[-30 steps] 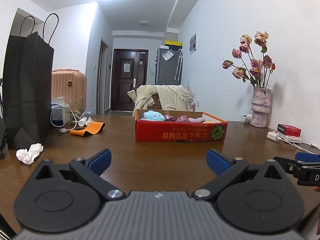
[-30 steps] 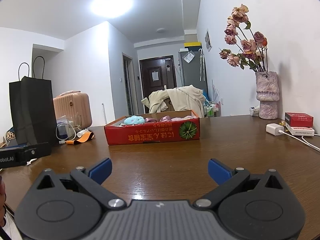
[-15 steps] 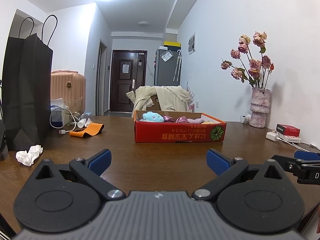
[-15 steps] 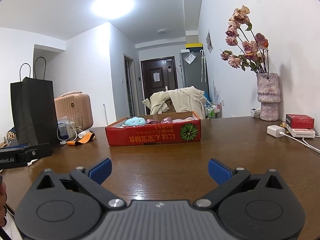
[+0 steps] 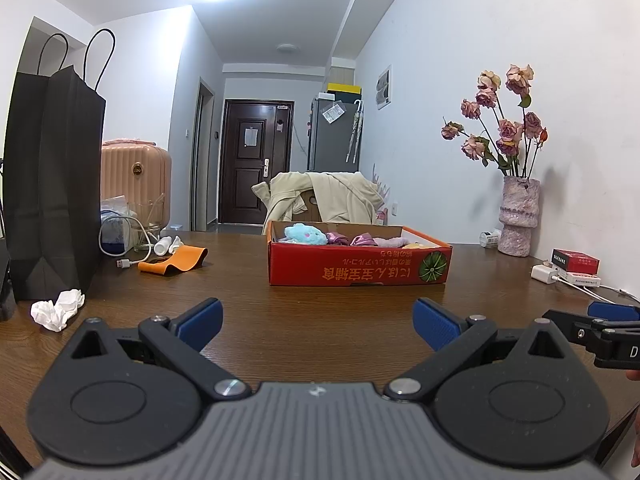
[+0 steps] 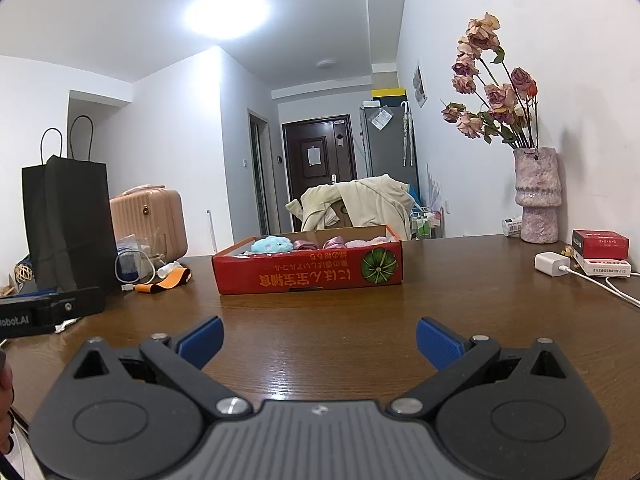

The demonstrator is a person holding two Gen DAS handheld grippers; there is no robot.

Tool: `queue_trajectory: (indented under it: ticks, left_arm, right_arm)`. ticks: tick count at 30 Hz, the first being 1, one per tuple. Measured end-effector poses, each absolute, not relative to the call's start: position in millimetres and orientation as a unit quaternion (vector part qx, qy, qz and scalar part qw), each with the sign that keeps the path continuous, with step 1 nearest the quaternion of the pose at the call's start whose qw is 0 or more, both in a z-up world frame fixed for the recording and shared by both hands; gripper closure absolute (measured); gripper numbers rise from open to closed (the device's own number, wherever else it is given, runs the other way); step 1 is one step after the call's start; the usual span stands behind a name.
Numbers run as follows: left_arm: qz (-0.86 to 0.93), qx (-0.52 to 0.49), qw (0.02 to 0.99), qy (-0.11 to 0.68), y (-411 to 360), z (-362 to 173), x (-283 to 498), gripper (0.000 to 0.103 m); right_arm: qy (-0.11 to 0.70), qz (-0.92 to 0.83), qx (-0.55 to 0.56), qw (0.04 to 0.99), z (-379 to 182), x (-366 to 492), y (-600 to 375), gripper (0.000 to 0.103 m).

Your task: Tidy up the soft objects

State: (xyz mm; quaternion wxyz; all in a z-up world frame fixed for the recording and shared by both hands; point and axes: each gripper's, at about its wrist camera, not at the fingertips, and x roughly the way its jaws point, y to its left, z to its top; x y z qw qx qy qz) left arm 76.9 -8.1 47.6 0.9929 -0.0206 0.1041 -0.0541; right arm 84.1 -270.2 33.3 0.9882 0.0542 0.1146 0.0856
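Note:
A shallow red cardboard box [image 5: 360, 270] stands mid-table; it also shows in the right wrist view [image 6: 308, 276]. Inside lie a light blue plush toy [image 5: 306, 234], pink and purple soft items [image 5: 362, 240] and a yellow one. The blue plush [image 6: 272, 244] shows in the right wrist view too. My left gripper [image 5: 318, 322] is open and empty, low over the near table. My right gripper [image 6: 320, 338] is open and empty, also short of the box. The right gripper's tip [image 5: 612, 320] shows at the left view's right edge.
On the wooden table [image 5: 320, 312]: a black paper bag [image 5: 52, 208], crumpled tissue [image 5: 58, 308], an orange band [image 5: 174, 260], cables and small bottles at left; a vase of dried roses [image 5: 518, 216], red packet [image 5: 576, 260] and white charger [image 5: 544, 272] at right. A chair with a beige coat stands behind.
Both views have shifted only slightly; the box sits a touch farther and lower in frame. Both grippers stay open and empty.

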Motion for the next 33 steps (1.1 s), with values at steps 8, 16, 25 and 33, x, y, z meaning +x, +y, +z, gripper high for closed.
queue_trajectory:
  ticks: [8, 16, 25, 33]
  left_arm:
    - [-0.055, -0.017, 0.993, 0.099, -8, 50, 77, 0.000]
    - [-0.055, -0.013, 0.995, 0.082, -9, 57, 70, 0.000]
    - [-0.055, -0.014, 0.995, 0.077, -10, 58, 69, 0.000]
    - [-0.050, -0.008, 0.997, 0.064, -12, 59, 66, 0.000]
  right_arm:
    - [0.110, 0.083, 0.058, 0.989, 35, 82, -272, 0.000]
    - [0.092, 0.083, 0.055, 0.991, 43, 75, -272, 0.000]
    - [0.090, 0.079, 0.059, 0.991, 43, 75, -273, 0.000]
    - [0.088, 0.079, 0.059, 0.991, 43, 74, -273, 0.000]
